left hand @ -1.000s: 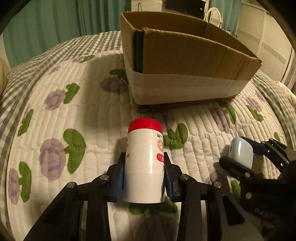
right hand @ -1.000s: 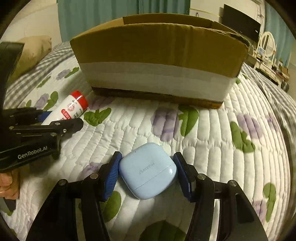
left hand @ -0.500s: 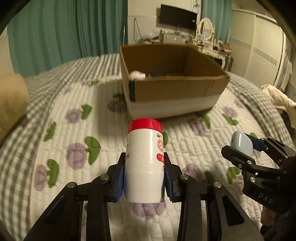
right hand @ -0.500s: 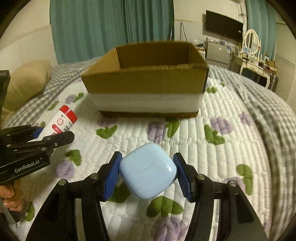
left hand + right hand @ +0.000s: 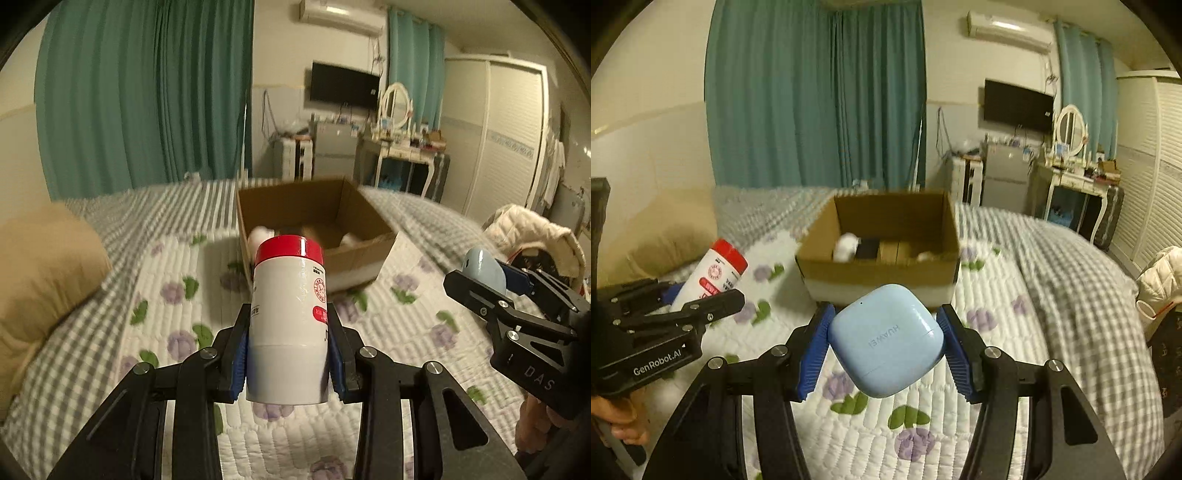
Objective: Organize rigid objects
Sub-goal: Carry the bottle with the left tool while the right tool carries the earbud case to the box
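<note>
Left gripper point(image 5: 288, 354): we note it clenched on the white bottle point(image 5: 286, 332), blue pads pressing its lower sides; bottle upright in the left wrist view, red cap on top, held above the quilt
Right gripper point(image 5: 884, 343): we log it clamped on the pale blue earbud case point(image 5: 886, 341), HUAWEI lettering facing the camera, case lifted off the bedding
Cross views: from the right wrist we see the left gripper at far left with the bottle point(image 5: 709, 277) tilted up and to the right; from the left wrist the earbud case point(image 5: 482, 267) sits in the other claw at the right edge
Cardboard box point(image 5: 879, 273): open-topped, on the bed beyond both grippers, well apart from them; white and dark items inside, too blurred for us to name
Surface: white quilt point(image 5: 177, 295) with purple flowers and green leaves, grey checked bedding point(image 5: 1071, 295) around it, tan pillow point(image 5: 40, 269) at left
Room: teal curtains point(image 5: 147, 92), wall television point(image 5: 1017, 105), air conditioner point(image 5: 1008, 27), dresser with oval mirror point(image 5: 1069, 129), white wardrobe point(image 5: 498, 136)
Hand pose: fingers point(image 5: 624, 428) visible under the left gripper's body; both grippers point toward the box
</note>
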